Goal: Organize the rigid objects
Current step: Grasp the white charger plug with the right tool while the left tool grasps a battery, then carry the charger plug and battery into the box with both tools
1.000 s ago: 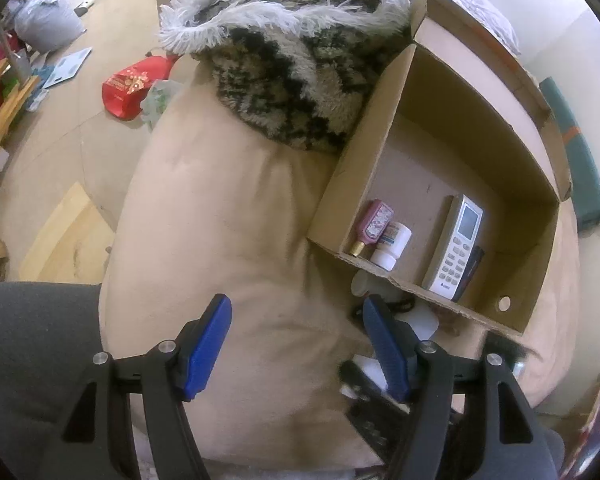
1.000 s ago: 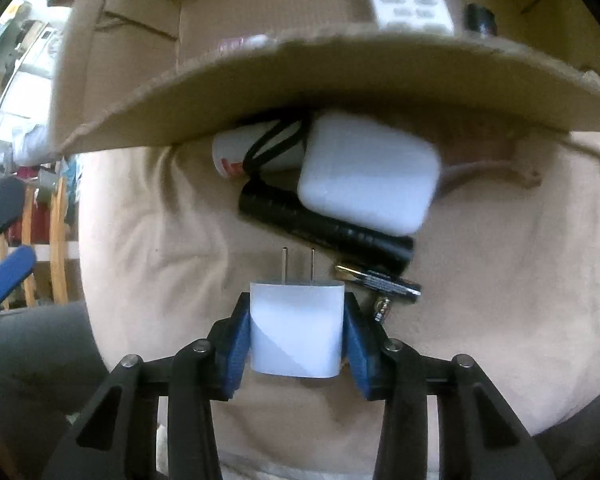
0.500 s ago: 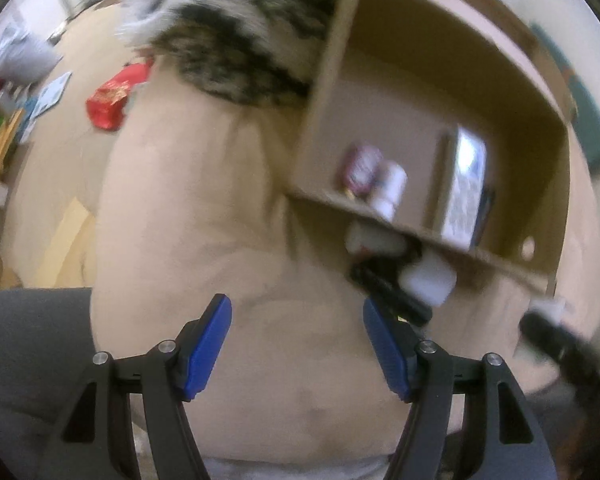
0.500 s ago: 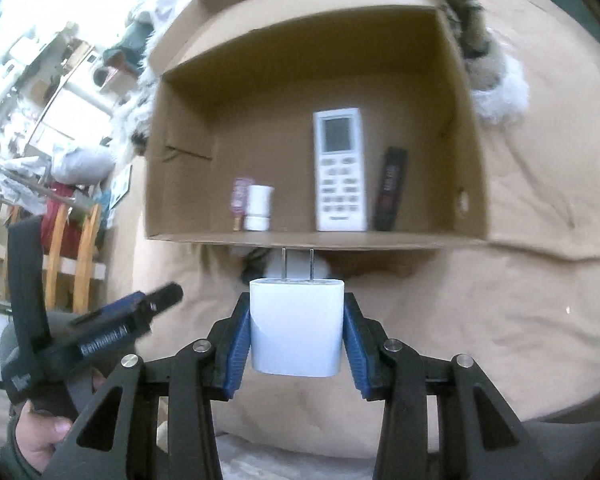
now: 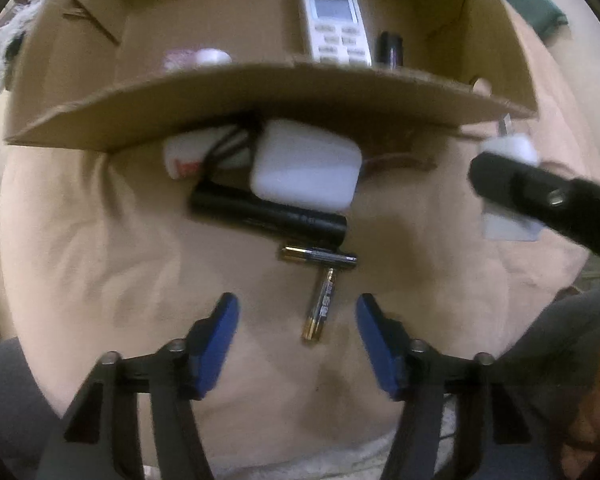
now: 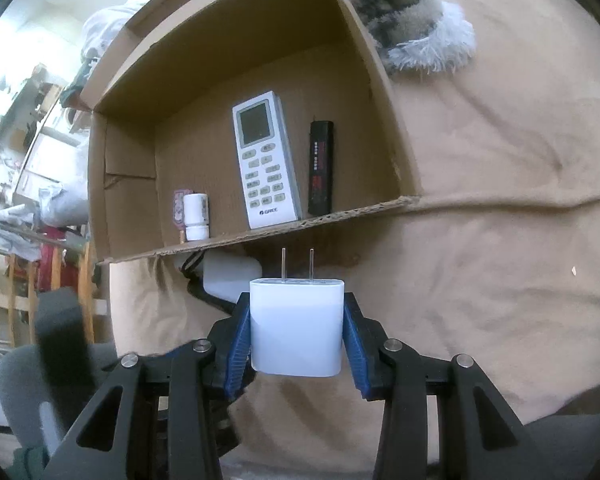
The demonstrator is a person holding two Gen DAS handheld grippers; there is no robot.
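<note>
My right gripper (image 6: pixel 297 312) is shut on a white plug charger (image 6: pixel 297 326), prongs pointing at the cardboard box (image 6: pixel 364 76). Inside the box lie a white remote (image 6: pixel 266 160), a black remote (image 6: pixel 321 166) and a small white bottle (image 6: pixel 196 216). My left gripper (image 5: pixel 298 312) points down over the beige cushion (image 5: pixel 100 240), jaws closing, with a small battery (image 5: pixel 320 306) lying between them, untouched. A second battery (image 5: pixel 320 256), a black stick-shaped object (image 5: pixel 268 214), a white case (image 5: pixel 304 166) and a white tube (image 5: pixel 184 154) lie just beyond, under the box flap (image 5: pixel 260 100).
The right gripper's black arm (image 5: pixel 548 200) crosses the right of the left wrist view. A furry patterned blanket (image 6: pixel 412 24) lies behind the box. Cluttered shelves and wooden rails (image 6: pixel 16 240) stand at the left. Grey-clad legs (image 5: pixel 4 400) show at the bottom.
My left gripper swung from the bare cushion to above the pile by the box flap, sank closer, and its jaws narrowed. My right gripper rose and pulled back with the charger, showing the box's inside.
</note>
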